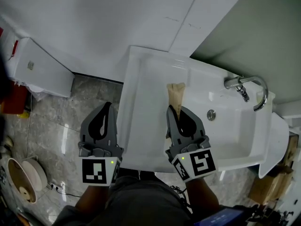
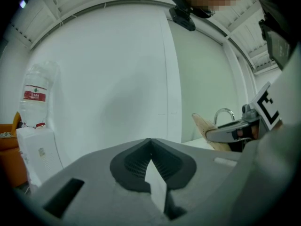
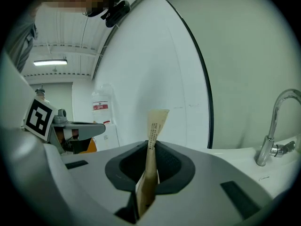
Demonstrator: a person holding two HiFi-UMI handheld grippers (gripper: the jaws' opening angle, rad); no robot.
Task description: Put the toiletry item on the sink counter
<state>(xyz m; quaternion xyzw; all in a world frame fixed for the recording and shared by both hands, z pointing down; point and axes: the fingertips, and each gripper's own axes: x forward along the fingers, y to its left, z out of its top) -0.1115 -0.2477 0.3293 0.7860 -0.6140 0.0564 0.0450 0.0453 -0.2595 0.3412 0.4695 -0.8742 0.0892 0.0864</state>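
A flat tan toiletry packet (image 1: 176, 94) sticks out forward from my right gripper (image 1: 180, 111), which is shut on it above the white sink (image 1: 141, 79). In the right gripper view the packet (image 3: 153, 140) stands on edge between the jaws, its printed end flaring at the top. My left gripper (image 1: 104, 113) hovers over the floor just left of the sink's edge, shut and holding nothing. The left gripper view shows its jaws (image 2: 151, 160) closed together, with the packet (image 2: 205, 129) and right gripper (image 2: 244, 126) off to the right.
A chrome faucet (image 1: 248, 87) and drain (image 1: 211, 114) sit at the sink's right end. White wall panels rise behind it. A white box (image 1: 40, 69) with a water bottle (image 2: 38, 93) stands to the left. A round object (image 1: 21, 178) lies on the marble floor.
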